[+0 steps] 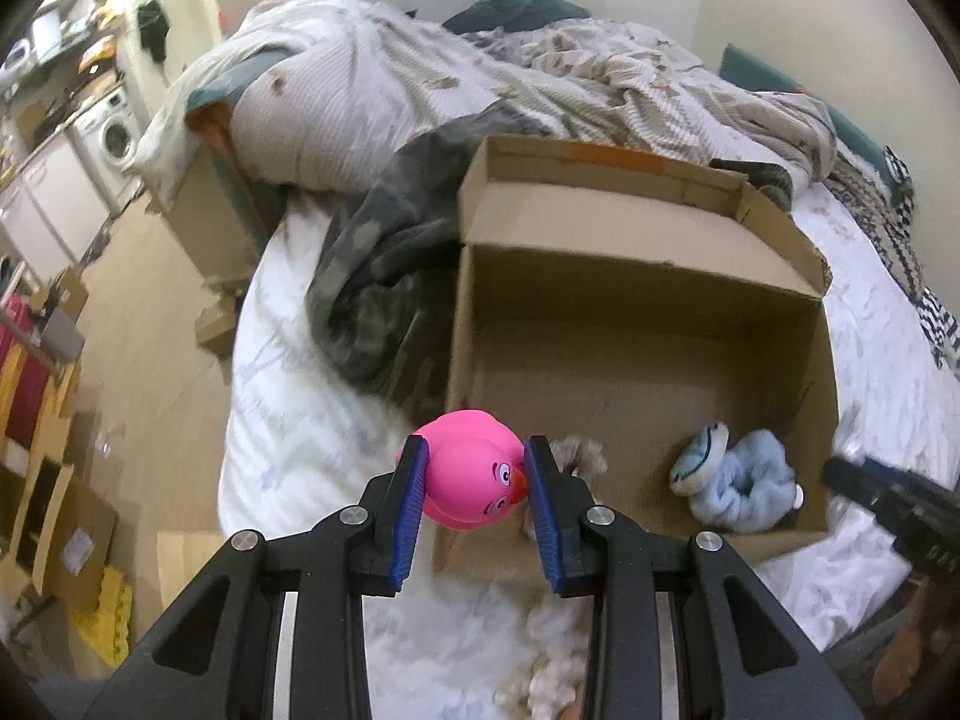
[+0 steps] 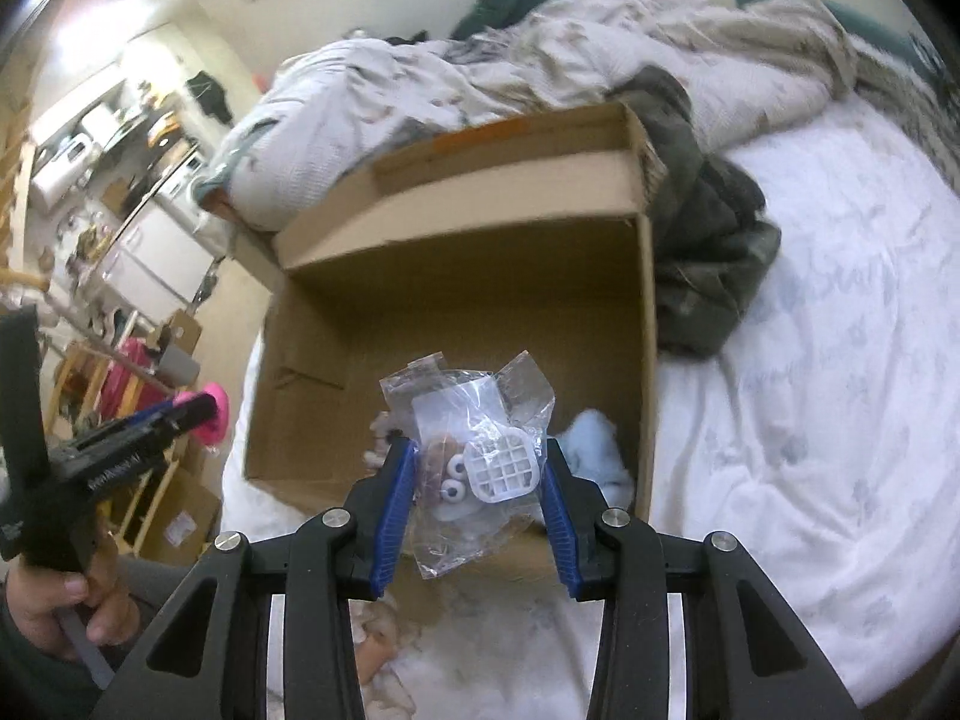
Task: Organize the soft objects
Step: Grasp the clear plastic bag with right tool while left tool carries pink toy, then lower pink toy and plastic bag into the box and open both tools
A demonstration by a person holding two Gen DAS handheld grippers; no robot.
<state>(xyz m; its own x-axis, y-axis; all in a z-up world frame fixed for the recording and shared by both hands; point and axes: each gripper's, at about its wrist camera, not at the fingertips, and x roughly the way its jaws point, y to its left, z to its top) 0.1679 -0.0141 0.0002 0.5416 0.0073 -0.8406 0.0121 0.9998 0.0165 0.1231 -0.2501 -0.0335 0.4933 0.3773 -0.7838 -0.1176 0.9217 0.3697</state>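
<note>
Pinching a pink toy [image 1: 474, 471] between my left tongs [image 1: 475, 501], I hold it over the near left corner of the cardboard box [image 1: 636, 324] on the bed [image 1: 282, 420]. My right tongs [image 2: 477, 495] grip a clear plastic packet [image 2: 474, 456] above the box, where a light blue plush [image 1: 735, 477] lies inside.

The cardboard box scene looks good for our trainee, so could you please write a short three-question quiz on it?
1. True or false: the left gripper is shut on a pink duck toy.
2. What does the right gripper hold: A) a sock, B) a clear plastic bag, C) a spoon?
3. Which soft thing already lies in the cardboard box?

Key: 1 true; 2 B; 3 the light blue plush toy.
</note>
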